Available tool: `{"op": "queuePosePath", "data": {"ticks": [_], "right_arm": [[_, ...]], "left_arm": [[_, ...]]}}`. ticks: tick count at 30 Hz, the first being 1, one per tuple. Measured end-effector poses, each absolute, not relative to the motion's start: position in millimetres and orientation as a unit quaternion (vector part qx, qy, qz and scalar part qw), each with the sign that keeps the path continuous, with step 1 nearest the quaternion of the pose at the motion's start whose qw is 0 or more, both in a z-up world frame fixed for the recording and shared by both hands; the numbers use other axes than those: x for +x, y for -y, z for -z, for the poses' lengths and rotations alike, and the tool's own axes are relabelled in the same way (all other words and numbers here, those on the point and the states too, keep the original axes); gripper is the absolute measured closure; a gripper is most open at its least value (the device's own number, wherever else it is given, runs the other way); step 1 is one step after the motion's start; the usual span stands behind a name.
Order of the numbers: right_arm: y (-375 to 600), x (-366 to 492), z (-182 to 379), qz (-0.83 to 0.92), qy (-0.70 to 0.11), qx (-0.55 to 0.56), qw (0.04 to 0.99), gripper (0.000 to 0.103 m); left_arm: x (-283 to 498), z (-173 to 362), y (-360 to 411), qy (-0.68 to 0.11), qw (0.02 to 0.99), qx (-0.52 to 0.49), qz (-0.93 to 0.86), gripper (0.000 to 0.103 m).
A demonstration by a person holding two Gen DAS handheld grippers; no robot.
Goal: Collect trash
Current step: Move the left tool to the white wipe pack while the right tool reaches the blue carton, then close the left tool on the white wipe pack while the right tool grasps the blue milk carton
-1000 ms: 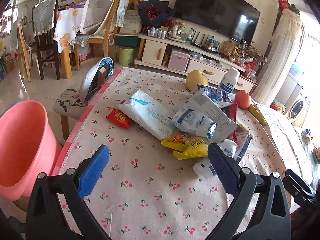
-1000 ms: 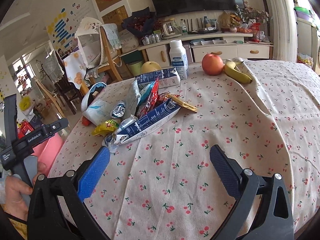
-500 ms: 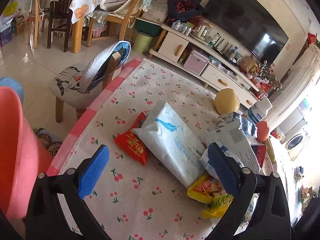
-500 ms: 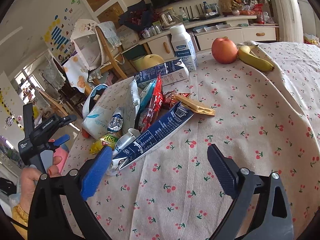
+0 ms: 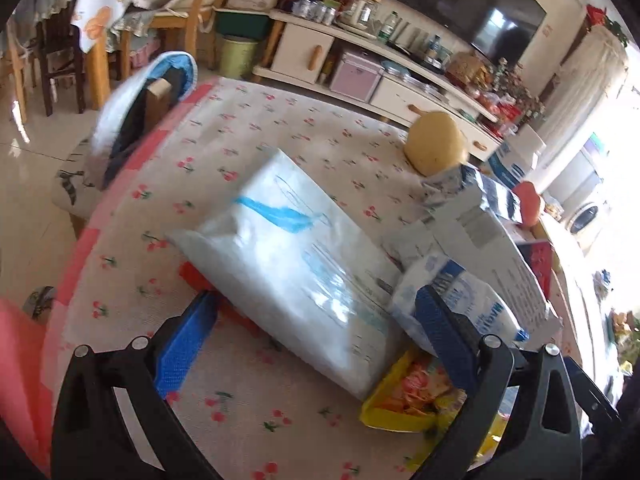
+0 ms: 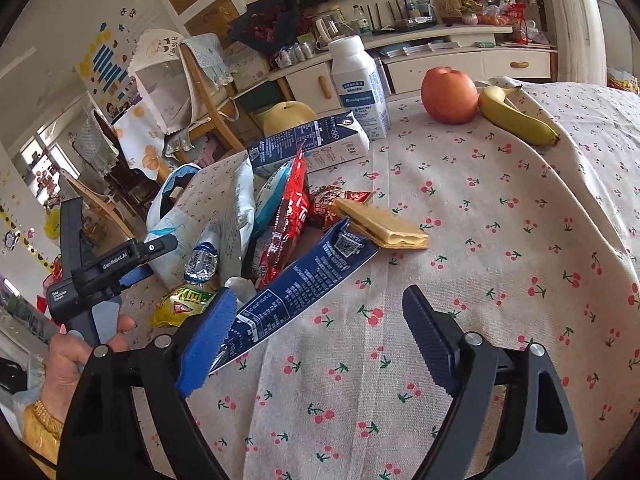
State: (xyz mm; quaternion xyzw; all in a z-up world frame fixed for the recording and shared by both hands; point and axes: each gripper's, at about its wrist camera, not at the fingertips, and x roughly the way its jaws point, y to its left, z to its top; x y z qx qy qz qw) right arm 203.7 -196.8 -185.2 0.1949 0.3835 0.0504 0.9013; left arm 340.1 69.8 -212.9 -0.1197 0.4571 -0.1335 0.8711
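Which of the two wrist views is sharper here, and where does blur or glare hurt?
Left wrist view: motion-blurred; the white plastic bag and tablecloth print smear, and the window at right blows out. Right wrist view: crisp; the navy carton text is legible, with soft daylight and heavy fisheye bending at the edges.

Home living room: television [image 5: 486, 20], dining chairs [image 5: 168, 8]

Open left claw [image 5: 316, 320] — seemingly over white packet [image 5: 296, 256]

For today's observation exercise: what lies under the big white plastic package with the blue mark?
Under the white plastic package a red wrapper pokes out at its left edge, on the cherry-print tablecloth. How far the wrapper reaches beneath, and anything else there, is covered.
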Motion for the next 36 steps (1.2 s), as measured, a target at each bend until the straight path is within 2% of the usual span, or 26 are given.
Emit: {"op": "queuePosePath", "data": {"ticks": [5,9,11,13,20,24,29,31,36], "right_arm": [[204,204,189,-0.041,-0.389,0.203,0.897,0.018],[203,206,196,-0.045,-0.400,0.213,0.890,0.018],[203,207,199,-0.052,-0.404,0.227,0.885,0.018],[203,209,203,-0.059,-0.409,0.238,0.879,0.018],[197,212,201,-0.080,-0.400,0.247,0.879,0.025],[193,223,202,-0.076,-0.398,0.250,0.879,0.028],[191,233,211,-0.085,-0.403,0.263,0.872,0.037],[192,233,210,-0.094,-0.403,0.270,0.870,0.045],[196,231,209,-0.103,-0.409,0.290,0.859,0.056]], "left_arm": [[325,208,-27,-0.446,0.873,-0.074,0.183,0.004],[323,202,-33,-0.429,0.885,-0.089,0.158,0.007],[323,201,-41,-0.423,0.890,-0.101,0.139,0.014],[326,201,-50,-0.424,0.888,-0.125,0.125,0.027],[332,208,-67,-0.429,0.882,-0.165,0.102,0.047],[335,212,-67,-0.430,0.885,-0.158,0.087,0.072],[333,210,-68,-0.421,0.890,-0.157,0.085,0.079],[331,207,-69,-0.416,0.892,-0.156,0.087,0.081],[326,203,-74,-0.410,0.892,-0.168,0.091,0.086]]}}
